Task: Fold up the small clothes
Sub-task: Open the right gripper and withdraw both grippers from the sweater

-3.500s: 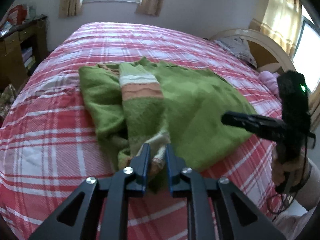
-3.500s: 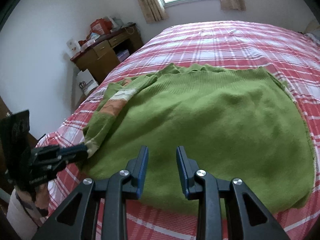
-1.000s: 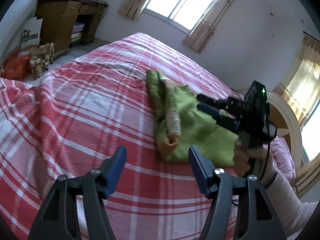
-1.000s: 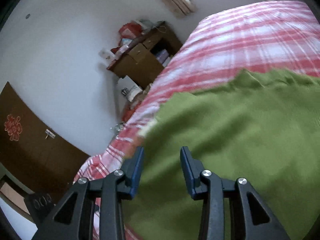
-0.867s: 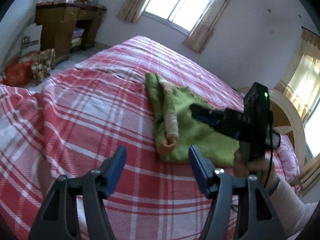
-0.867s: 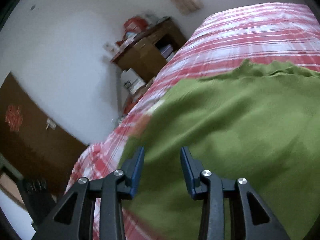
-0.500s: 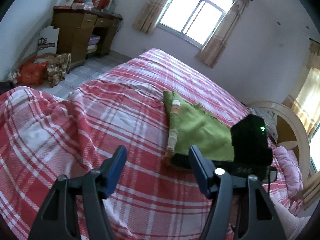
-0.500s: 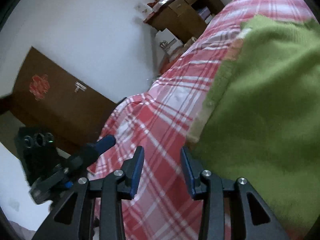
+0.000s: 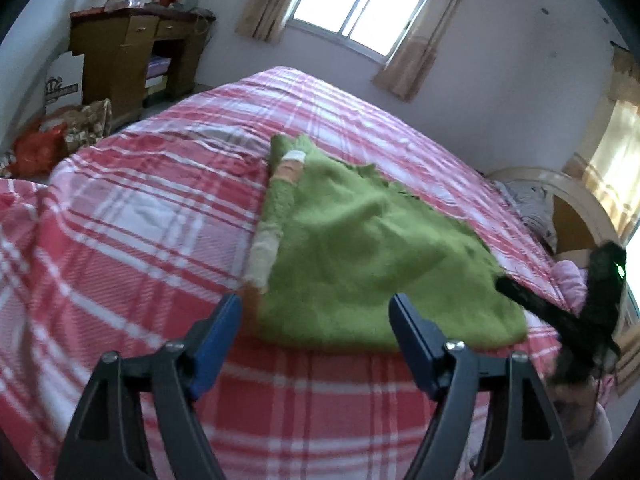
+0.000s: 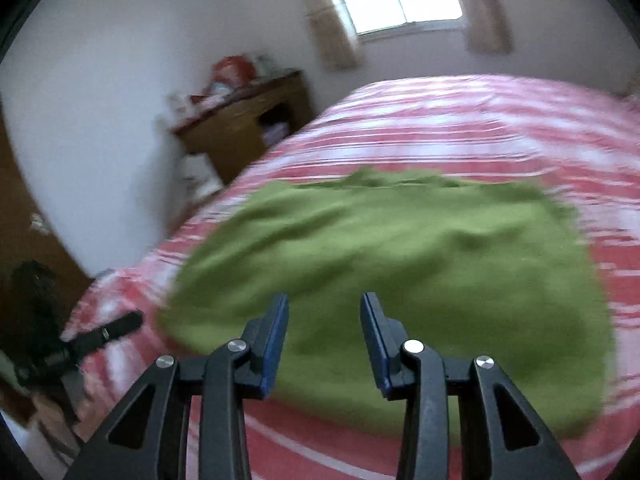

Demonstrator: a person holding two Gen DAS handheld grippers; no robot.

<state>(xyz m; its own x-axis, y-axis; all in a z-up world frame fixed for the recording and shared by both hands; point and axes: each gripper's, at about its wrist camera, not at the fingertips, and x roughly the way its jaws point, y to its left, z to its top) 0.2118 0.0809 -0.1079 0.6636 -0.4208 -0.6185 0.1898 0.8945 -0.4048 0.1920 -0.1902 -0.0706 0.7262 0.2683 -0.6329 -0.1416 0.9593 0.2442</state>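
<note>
Your folded green knitted sweater point(image 9: 372, 248) lies on the red-and-white checked bed point(image 9: 140, 216), ahead of both tools. The brown wooden cabinet point(image 9: 128, 52) stands against the wall off the bed's far left corner, the curtained window point(image 9: 356, 4) behind the bed.

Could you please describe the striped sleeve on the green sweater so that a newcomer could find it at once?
Start at the bed with the red-and-white plaid bedspread; a green sweater lies on it. Along the sweater's edge nearest the wooden desk runs the folded-in sleeve, the only part with cream and orange bands rather than plain green.
</note>
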